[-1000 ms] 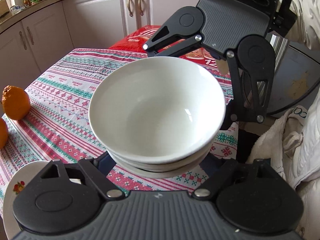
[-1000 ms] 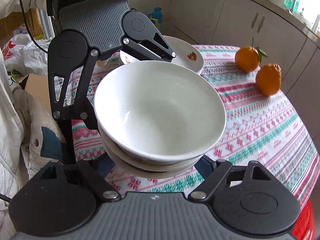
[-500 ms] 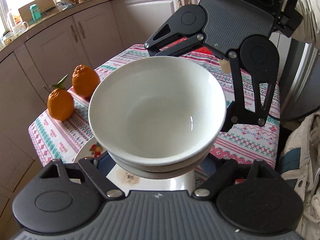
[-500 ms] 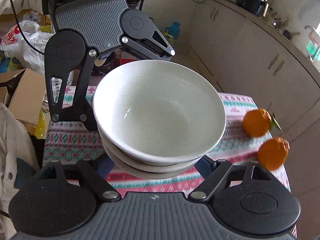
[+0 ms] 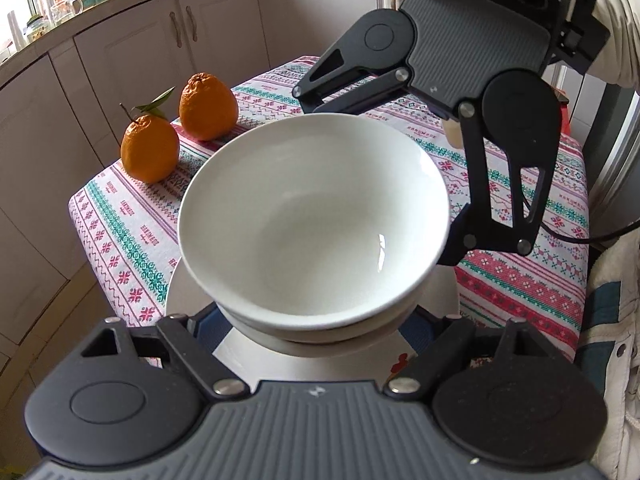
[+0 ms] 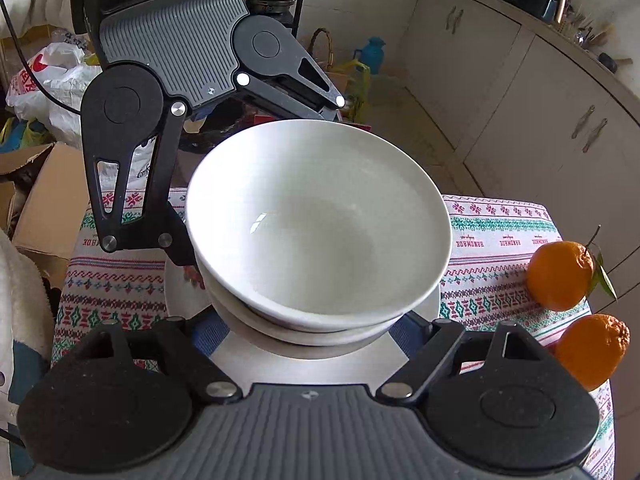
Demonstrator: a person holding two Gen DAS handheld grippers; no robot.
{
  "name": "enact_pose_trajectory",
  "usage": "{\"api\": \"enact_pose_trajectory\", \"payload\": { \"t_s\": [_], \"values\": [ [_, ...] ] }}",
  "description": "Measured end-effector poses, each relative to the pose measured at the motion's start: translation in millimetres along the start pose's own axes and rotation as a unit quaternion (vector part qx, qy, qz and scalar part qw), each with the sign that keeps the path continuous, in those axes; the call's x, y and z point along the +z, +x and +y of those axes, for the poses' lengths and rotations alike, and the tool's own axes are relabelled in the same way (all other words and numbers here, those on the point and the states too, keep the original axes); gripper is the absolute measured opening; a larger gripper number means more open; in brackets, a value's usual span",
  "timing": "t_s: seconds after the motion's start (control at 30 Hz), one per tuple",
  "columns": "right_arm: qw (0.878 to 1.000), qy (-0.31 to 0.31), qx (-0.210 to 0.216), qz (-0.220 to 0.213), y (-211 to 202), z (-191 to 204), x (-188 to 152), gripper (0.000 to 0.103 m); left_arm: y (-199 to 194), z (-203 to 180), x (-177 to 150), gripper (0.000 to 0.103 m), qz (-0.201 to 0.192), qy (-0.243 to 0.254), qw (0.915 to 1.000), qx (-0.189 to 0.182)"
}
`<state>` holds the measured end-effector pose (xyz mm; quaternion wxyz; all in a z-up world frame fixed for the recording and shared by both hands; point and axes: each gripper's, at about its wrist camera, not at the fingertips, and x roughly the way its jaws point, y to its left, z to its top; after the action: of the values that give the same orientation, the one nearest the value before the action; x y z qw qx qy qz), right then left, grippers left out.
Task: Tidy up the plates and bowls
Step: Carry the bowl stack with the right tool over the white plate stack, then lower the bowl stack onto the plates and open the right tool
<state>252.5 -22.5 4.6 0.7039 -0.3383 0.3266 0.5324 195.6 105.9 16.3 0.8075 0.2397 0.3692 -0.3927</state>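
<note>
so, nearest to me in both wrist views: my left gripper and my right gripper face each other across a stack of white bowls. each one has its two fingers closed against the stack's lower sides, from opposite ends, so the stack is carried between both tools. jaws stand at a middling width, filled by the bowls. top bowl is empty, glossy, rim roughly level; at least one more bowl is nested under it, its edge showing just below.

directly beneath the stack: a white plate lying on the table, with a small red flower print at its edge. whether the lowest bowl touches the plate i cannot tell; the stack hides the gap.

under the plate: the tablecloth, striped red, green and white with a knit-like pattern, covering a small table.

further along the cloth: two oranges, side by side near the table's edge, one with a stem and green leaves. they are well apart from the plate.

beyond the table, left wrist view: pale cabinet doors with metal handles, and a countertop with jars above. right wrist view: a cardboard box and plastic bags on the floor at the left. a cream sleeve shows behind the right gripper.
</note>
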Motion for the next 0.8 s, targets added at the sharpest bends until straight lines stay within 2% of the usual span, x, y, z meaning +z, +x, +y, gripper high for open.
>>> {"api": "enact_pose_trajectory", "payload": {
  "t_s": [0.37, 0.53, 0.7, 0.8],
  "values": [
    [1.000, 0.022, 0.013, -0.007, 12, -13, -5, 0.088, 4, 7, -2, 0.087, -0.003, -0.012, 0.9999, 0.000],
    [0.999, 0.042, 0.016, -0.012, 14, -17, -9, 0.089, 0, 3, -3, 0.088, -0.011, -0.013, 0.9997, 0.017],
    [0.999, 0.038, 0.005, -0.011, 13, -8, -11, 0.101, -2, -2, -8, 0.094, -0.020, -0.032, 0.9990, 0.026],
    [0.999, 0.042, -0.015, -0.007, 8, -1, -15, 0.101, -8, -10, -11, 0.095, -0.030, -0.040, 0.9976, 0.048]
  ]
}}
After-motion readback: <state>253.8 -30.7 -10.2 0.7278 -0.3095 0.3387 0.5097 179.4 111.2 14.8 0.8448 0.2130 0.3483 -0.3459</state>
